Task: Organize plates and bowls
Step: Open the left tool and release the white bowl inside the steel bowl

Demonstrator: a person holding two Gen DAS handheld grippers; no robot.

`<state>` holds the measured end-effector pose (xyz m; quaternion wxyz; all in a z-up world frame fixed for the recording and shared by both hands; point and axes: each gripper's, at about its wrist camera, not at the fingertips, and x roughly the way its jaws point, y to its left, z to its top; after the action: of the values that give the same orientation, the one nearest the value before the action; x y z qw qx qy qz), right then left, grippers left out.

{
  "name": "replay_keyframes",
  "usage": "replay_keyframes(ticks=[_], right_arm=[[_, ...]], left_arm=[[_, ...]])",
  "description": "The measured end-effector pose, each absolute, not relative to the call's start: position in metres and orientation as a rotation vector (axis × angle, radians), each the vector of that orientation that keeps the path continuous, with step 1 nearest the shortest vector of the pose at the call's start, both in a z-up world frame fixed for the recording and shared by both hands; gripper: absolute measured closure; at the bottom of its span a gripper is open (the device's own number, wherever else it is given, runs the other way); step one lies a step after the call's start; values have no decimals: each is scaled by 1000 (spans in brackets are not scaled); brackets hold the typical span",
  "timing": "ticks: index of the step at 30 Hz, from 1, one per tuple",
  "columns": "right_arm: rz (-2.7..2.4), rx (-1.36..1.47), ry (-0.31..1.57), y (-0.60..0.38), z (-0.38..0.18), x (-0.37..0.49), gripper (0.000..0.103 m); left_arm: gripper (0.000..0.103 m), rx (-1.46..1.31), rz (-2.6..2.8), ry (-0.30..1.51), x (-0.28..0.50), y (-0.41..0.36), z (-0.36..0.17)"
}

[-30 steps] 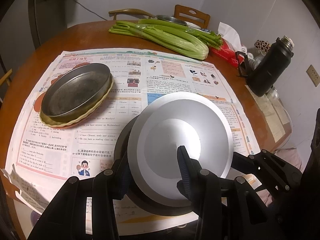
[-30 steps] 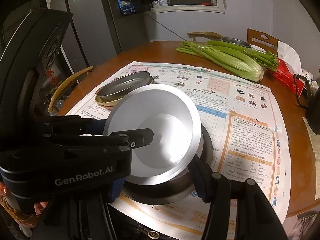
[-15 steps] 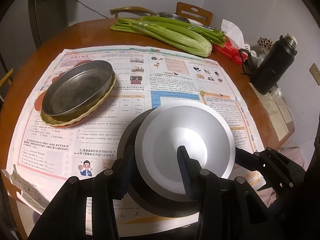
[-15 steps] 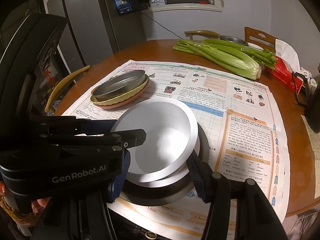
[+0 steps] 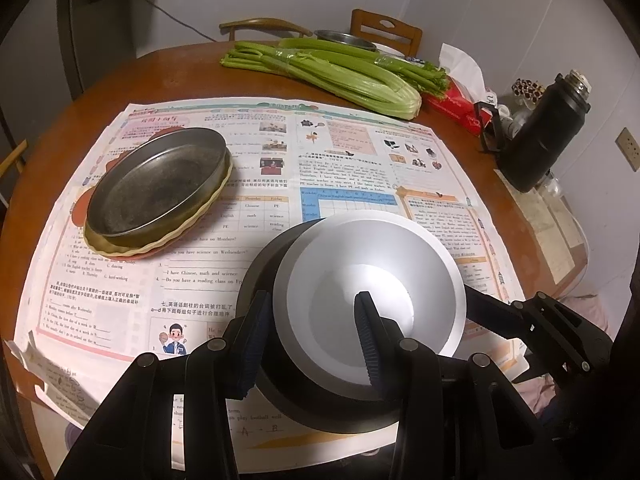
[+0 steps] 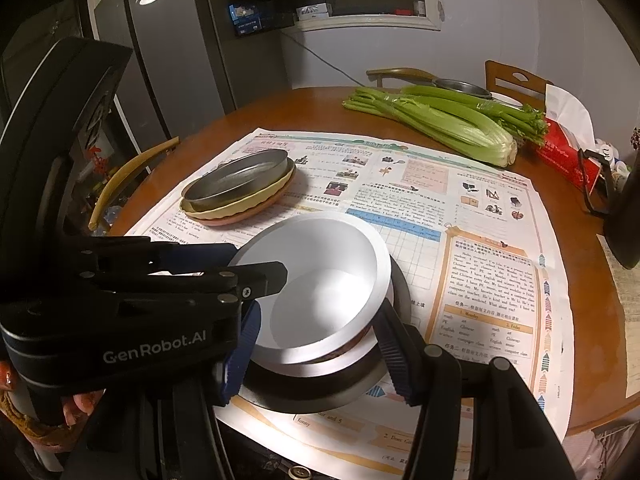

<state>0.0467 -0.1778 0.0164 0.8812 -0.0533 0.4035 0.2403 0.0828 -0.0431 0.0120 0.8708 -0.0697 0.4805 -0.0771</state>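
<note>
A white bowl sits nested in a dark bowl on the newspaper, near the table's front. My left gripper is shut on the white bowl's near-left wall, one pad inside and one outside. From the other side, my right gripper is shut on the bowl's outer body, with a pad on each flank. To the left, a metal pan rests on a cream scalloped plate and a reddish plate.
Celery lies across the far side of the round wooden table. A metal bowl stands behind the celery. A red tissue pack and a black flask stand at the right. A hand holds the left gripper.
The white bowl was tipped up toward the cameras. It has levelled out and sunk lower into the dark bowl. Both grippers keep the same hold.
</note>
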Motion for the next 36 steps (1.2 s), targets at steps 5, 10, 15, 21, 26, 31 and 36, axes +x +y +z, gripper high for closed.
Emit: replay_keyframes(ticks=[5,10,15,21,26,31,36], right_arm=[[492,-115,826,-179,19,46,45],[488,-108,820,-180,19,46,45],[475,-112,800,-181,22,45,44],[468,-100,787,-184,25,46,44],[470,-99,772,-185,28,44,44],[465,-101,749,-187,32,41,44],[448,-97,723,-191,37,41,44]], left_arm=[[59,-150,-166,993,81,-41,14],[59,-151,-171,981,79,-41,17],[59,-148,-180,960,77,-42,22],[58,-150,-179,953,75,-40,24],[58,-153,-174,941,74,-39,27],[57,-156,-173,925,70,-37,32],[57,-160,-169,912,66,-34,36]])
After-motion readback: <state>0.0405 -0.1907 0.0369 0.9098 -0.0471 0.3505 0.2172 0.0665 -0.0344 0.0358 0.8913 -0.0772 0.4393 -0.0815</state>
